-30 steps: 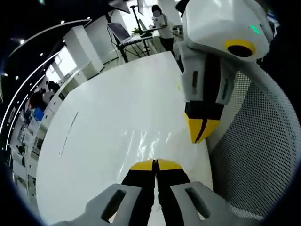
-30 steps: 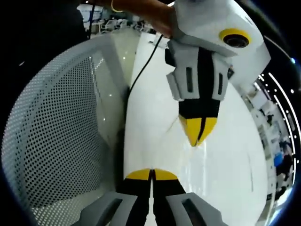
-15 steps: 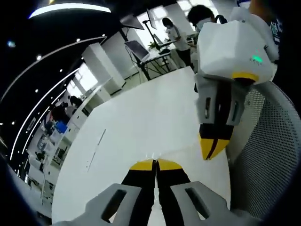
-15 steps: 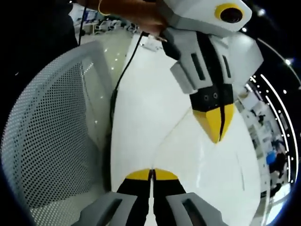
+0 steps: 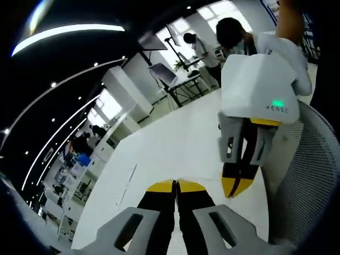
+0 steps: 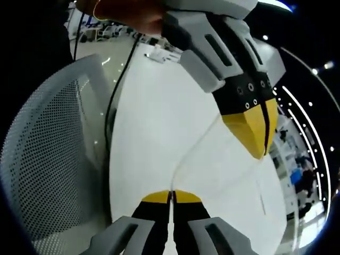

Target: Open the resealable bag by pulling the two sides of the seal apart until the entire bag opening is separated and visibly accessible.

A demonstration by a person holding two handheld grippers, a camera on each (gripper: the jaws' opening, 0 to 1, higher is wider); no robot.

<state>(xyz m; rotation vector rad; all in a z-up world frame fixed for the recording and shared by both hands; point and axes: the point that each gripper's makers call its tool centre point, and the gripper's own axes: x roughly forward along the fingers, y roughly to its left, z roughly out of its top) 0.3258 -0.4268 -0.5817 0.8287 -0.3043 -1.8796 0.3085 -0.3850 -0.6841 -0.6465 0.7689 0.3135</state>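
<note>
The resealable bag (image 6: 210,159) is clear film, hard to make out against the white table (image 6: 154,106). Its thin top edge runs from my right gripper (image 6: 171,195) up to the left gripper (image 6: 264,151), which comes in from the upper right. In the left gripper view the same bag edge (image 5: 204,176) stretches faintly from my left gripper (image 5: 176,185) to the right gripper (image 5: 236,187) at the right. On both grippers the yellow-tipped jaws are pressed together on the film. The rest of the bag is too transparent to trace.
A grey mesh chair back (image 6: 48,159) stands beside the table edge, also in the left gripper view (image 5: 308,180). A black cable (image 6: 114,90) trails over the table. A hand (image 6: 133,13) holds the left gripper. People and a laptop on a stand (image 5: 162,74) are far behind.
Both cameras have tilted upward and rolled. In the right gripper view the left gripper has grown larger and shifted right. The bag edge between the tips looks more drawn out.
</note>
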